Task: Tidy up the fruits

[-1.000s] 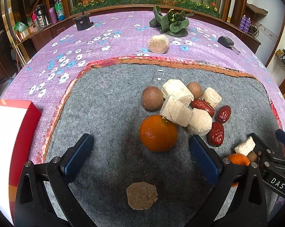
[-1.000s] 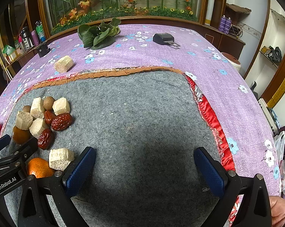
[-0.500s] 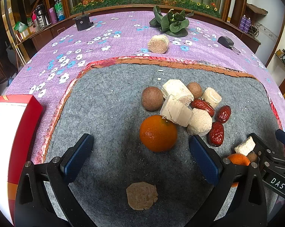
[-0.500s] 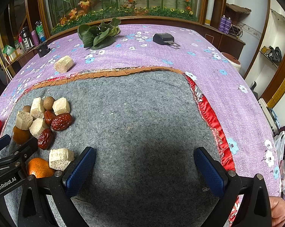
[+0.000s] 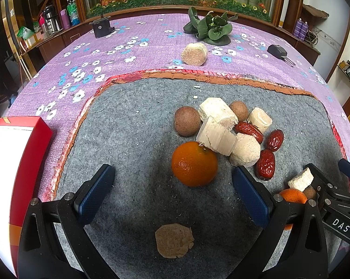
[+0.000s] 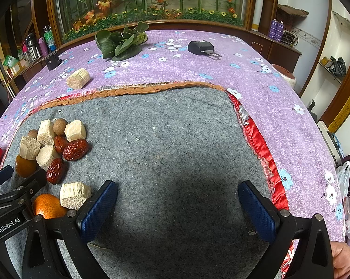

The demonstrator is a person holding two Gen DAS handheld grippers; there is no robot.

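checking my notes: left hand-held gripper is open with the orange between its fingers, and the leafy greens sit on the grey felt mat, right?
Not quite. The left wrist view shows the leafy greens on the purple floral tablecloth, beyond the grey felt mat. The left hand-held gripper is open, orange between its fingers.

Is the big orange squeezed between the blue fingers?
No, the big orange sits free on the grey mat, ahead of the open left gripper, touching neither blue finger.
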